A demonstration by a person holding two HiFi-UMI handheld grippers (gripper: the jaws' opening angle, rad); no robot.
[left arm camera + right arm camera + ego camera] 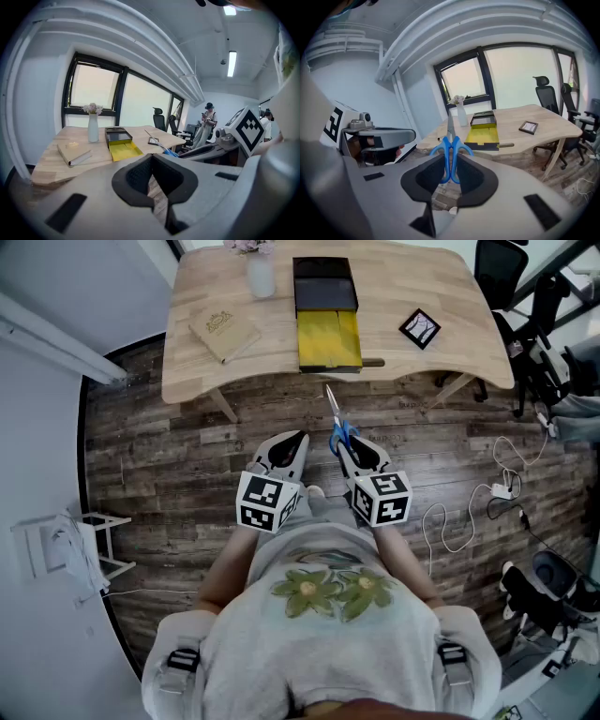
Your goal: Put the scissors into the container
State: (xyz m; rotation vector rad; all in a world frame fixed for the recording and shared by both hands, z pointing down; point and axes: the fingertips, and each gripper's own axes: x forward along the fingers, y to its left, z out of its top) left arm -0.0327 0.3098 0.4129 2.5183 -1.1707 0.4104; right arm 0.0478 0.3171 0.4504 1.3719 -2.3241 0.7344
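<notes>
The person stands back from the wooden table [441,287], elbows bent and both forearms held out at waist level, so the two grippers sit side by side over the plank floor [169,456], each aimed forward and tipped somewhat down toward the table. The right gripper [349,448] [450,164] has its pads closed on the blue handle loops of the scissors [339,427] [451,145]. These are held in the air, with the closed blades pointing ahead at the container [327,334] [483,133]. That black and yellow box lies on the table, and the blade tips are short of the table's near edge. The left gripper [286,451] [151,161] is empty, its jaws a little apart.
</notes>
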